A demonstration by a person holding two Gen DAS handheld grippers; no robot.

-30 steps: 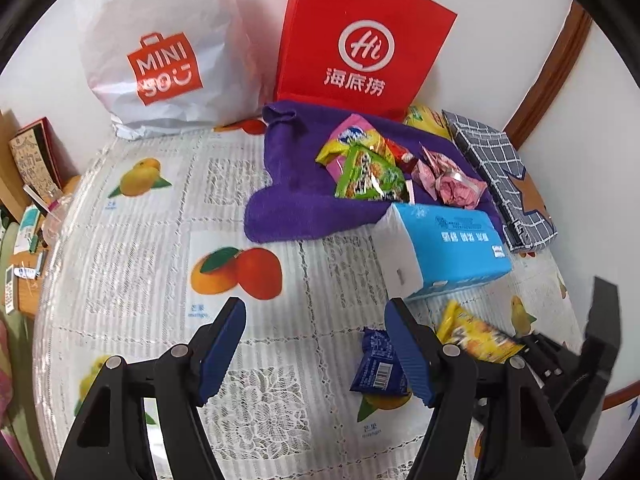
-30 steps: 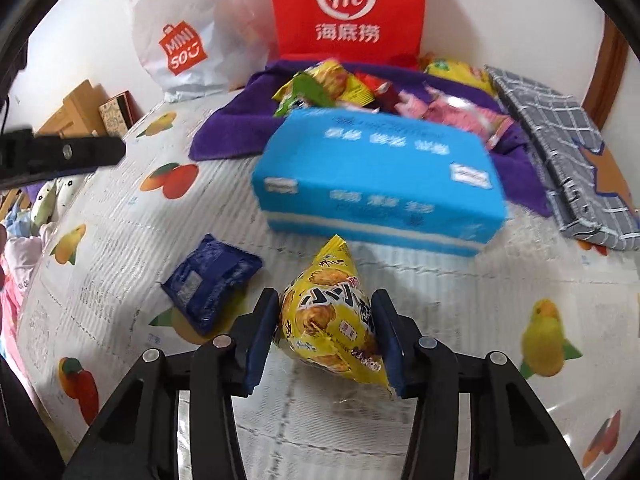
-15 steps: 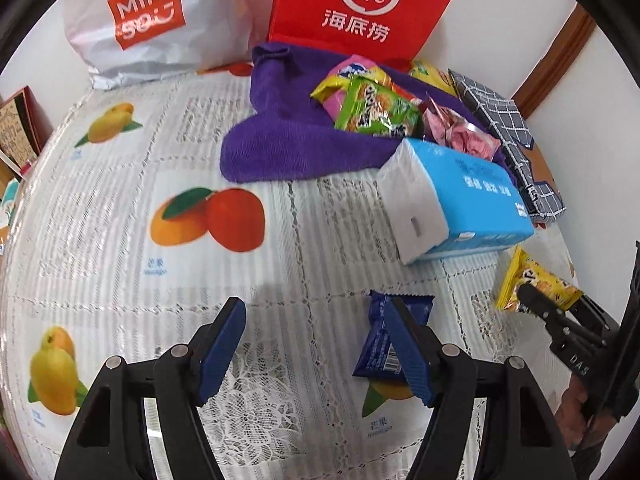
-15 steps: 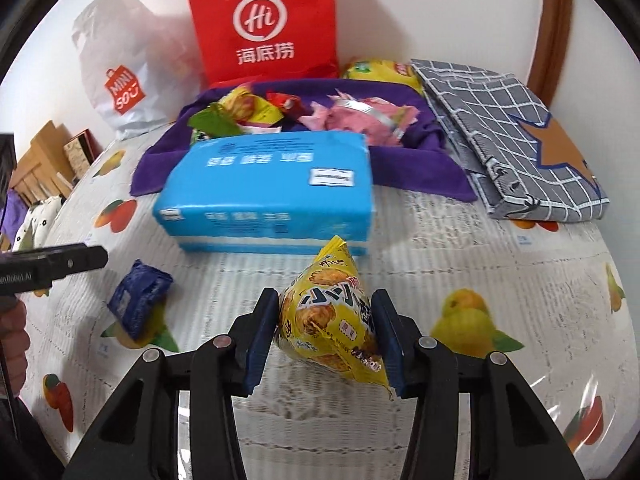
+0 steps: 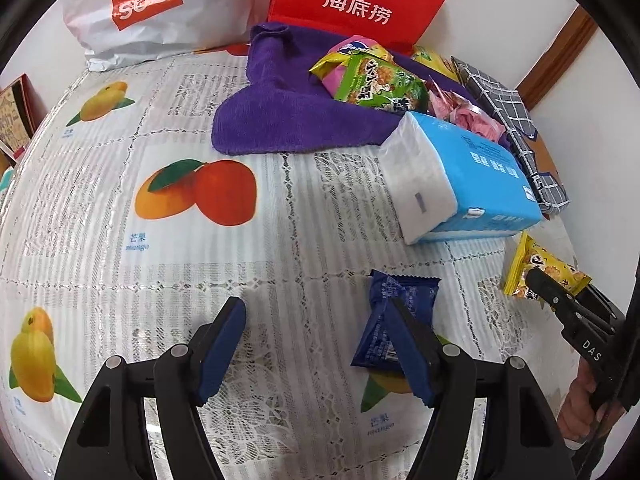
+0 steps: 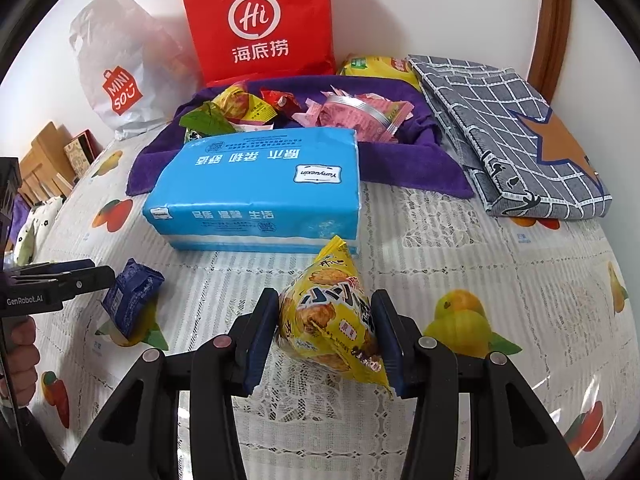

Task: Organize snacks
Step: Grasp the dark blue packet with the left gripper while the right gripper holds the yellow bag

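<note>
Tablecloth [image 5: 280,240]: white lace pattern with printed fruit, covers the whole surface under everything.
Red paper bag [image 6: 260,24]: stands upright against the wall at the back, beside a white MINISO bag [image 6: 120,80].
Purple towel [image 5: 288,116]: spread in front of the red bag, carrying a heap of snack packets [image 6: 304,112] in green, yellow, red and pink.
Checked cloth pouch [image 6: 508,136]: lies flat to the right of the towel.
Blue tissue pack [image 6: 260,188]: lies on its side, its far edge touching the towel's front edge.
Left gripper [image 5: 316,344]: fingers spread wide, low over the tablecloth; the right finger overlaps the blue packet in the left wrist view, nothing between the pads.
Right gripper [image 6: 326,336]: pinching the yellow snack packet between both pads.
Yellow snack packet [image 6: 332,320]: pyramid-shaped, held just in front of the tissue pack.
Blue snack packet [image 5: 396,316]: lies on the tablecloth near the tissue pack, beside the left gripper's right finger.
</note>
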